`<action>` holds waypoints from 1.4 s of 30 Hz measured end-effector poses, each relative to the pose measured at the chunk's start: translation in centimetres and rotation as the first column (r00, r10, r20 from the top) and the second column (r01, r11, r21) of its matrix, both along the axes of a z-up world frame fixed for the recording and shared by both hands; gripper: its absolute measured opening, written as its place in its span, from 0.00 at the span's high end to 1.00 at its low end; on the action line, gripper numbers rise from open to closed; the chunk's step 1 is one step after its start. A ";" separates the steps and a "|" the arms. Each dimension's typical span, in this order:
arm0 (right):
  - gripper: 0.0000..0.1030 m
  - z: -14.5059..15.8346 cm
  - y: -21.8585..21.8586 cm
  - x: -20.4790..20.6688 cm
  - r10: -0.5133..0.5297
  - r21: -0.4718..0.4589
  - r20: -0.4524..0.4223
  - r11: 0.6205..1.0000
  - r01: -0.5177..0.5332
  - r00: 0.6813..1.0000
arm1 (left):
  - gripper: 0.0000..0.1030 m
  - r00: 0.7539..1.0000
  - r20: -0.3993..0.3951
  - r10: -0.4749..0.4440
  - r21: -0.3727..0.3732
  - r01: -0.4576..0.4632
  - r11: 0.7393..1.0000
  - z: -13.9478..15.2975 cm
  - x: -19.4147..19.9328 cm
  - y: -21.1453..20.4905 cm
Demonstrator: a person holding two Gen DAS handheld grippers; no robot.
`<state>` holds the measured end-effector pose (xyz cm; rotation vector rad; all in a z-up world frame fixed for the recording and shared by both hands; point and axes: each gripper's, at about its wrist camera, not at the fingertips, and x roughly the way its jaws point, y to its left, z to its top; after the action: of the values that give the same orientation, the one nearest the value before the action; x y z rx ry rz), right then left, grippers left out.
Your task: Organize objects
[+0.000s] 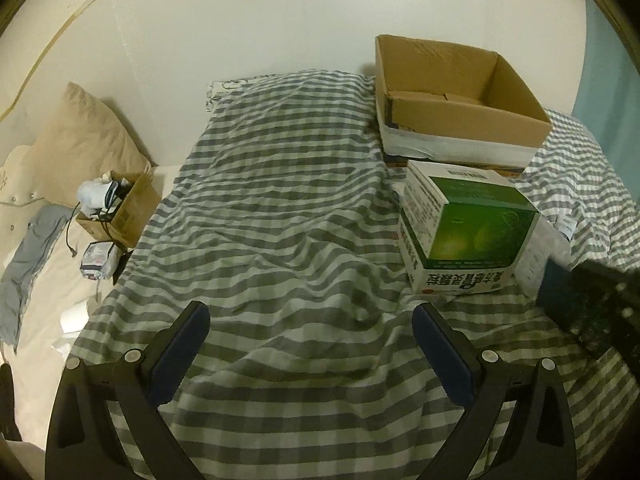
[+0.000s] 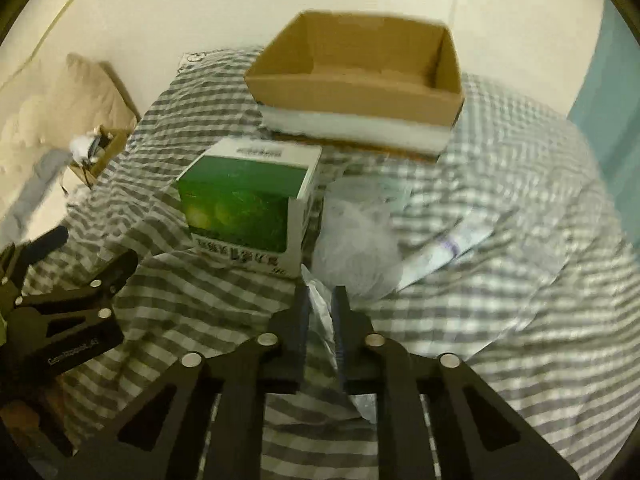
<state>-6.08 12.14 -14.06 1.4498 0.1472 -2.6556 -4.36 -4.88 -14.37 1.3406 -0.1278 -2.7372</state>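
Observation:
A green and white carton point(image 1: 464, 228) stands on the grey checked bedspread point(image 1: 272, 200), in front of an open empty cardboard box point(image 1: 460, 92). My left gripper point(image 1: 310, 316) is open and empty, low over the bedspread, left of the carton. In the right wrist view my right gripper point(image 2: 320, 300) is shut on the edge of a clear plastic bag point(image 2: 360, 236), which lies right of the carton point(image 2: 244, 208). The cardboard box point(image 2: 356, 80) is behind them. The left gripper point(image 2: 60, 280) shows at the left there.
A small cardboard box point(image 1: 116, 204) with cables and cloth sits at the far left beside a beige pillow point(image 1: 84, 136). A packet point(image 1: 96, 260) and grey cloth point(image 1: 28, 256) lie on the cream sheet. A flat white package point(image 2: 452, 248) lies right of the bag.

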 end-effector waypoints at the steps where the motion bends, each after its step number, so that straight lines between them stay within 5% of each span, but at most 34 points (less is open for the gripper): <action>1: 0.95 0.3 -0.1 0.1 0.005 0.030 -0.017 1.000 -0.004 1.000 | 0.00 1.000 0.002 -0.005 -0.005 0.005 1.000 -0.1 -0.1 0.3; 6: 0.99 1.7 1.0 0.2 -0.016 0.039 -0.070 0.999 0.019 0.997 | 0.00 0.999 -0.015 -0.046 -0.005 0.046 0.999 -0.3 -0.7 2.2; 15: 0.99 5.5 5.2 -0.4 -0.111 -0.100 -0.139 0.990 0.098 0.984 | 0.00 0.989 -0.055 -0.140 0.002 0.141 0.990 -0.8 -1.9 6.0; 42: 0.99 3.2 8.9 -1.9 -0.209 -0.111 -0.082 0.974 0.200 0.974 | 0.00 0.987 -0.079 -0.143 0.103 0.151 0.983 -1.7 -6.8 9.9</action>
<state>-7.95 21.04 -10.89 1.3787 -0.1366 -2.8470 -11.17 5.06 -16.06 1.3070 -0.0766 -2.9506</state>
